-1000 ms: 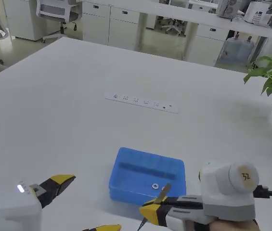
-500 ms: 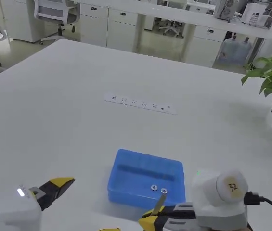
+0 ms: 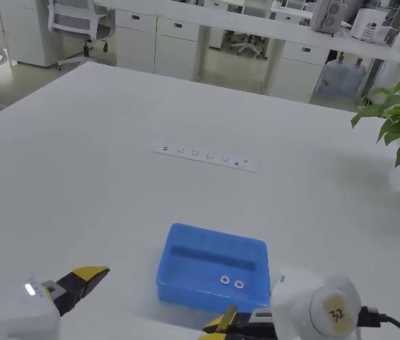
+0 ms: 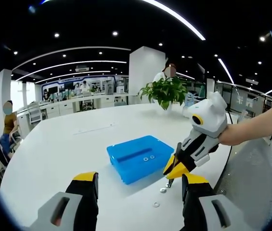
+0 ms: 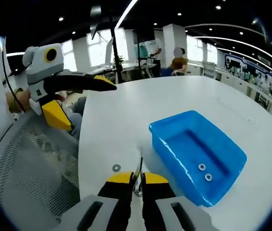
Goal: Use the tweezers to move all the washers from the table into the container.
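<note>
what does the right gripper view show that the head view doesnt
Right gripper view, not head view: a loose washer lying on the table beside the tweezers, which the right gripper clamps.
Head view, not right gripper view: the power strip farther along the table and an office chair beyond it.
Shared: the blue container with two washers inside, and the left gripper, its jaws apart.

Blue rectangular container (image 3: 185, 287) sat upright near the tabletop's near edge, two silver washers (image 3: 225, 280) lay flat inside, two loose washers (image 4: 156, 205) lay on the tabletop beside it, thin tweezers (image 5: 140, 166) stood pinched in the right gripper (image 5: 135, 177).
</note>
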